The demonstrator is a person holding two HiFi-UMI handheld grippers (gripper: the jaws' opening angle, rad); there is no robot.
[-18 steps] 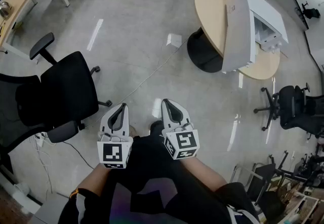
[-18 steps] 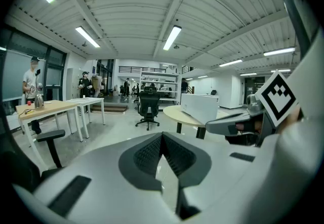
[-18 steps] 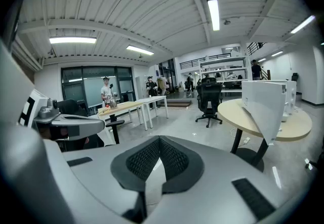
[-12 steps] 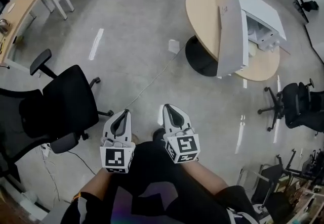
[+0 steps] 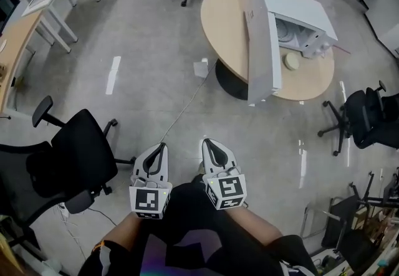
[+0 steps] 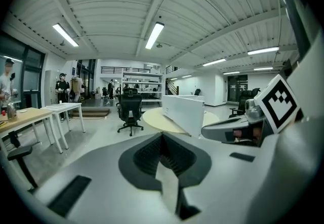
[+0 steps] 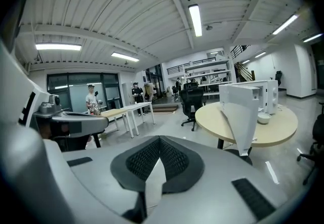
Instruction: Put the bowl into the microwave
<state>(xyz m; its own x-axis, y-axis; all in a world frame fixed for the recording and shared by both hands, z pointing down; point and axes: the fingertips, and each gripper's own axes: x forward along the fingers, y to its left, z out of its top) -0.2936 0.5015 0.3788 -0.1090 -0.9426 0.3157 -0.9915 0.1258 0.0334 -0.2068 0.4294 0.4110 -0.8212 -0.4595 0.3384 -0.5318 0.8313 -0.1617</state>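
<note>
A small, round, cream-coloured bowl (image 5: 291, 61) sits upright on the round, pale wooden table (image 5: 224, 19), just before the boxy white microwave (image 5: 298, 7), whose flat door (image 5: 262, 38) stands swung open. Well apart from it, the smooth grey left tongs (image 5: 159, 146) and right tongs (image 5: 208, 142) are level at the person's waist, side by side. Their tips point forward, each pair pressed together on nothing.

Glossy grey floor (image 5: 156, 50), matt wood-look table (image 5: 224, 19), smooth white microwave (image 5: 293, 7).

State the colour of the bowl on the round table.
The bowl is pale cream, nearly white; the head view shows it best, by the open microwave.
</note>
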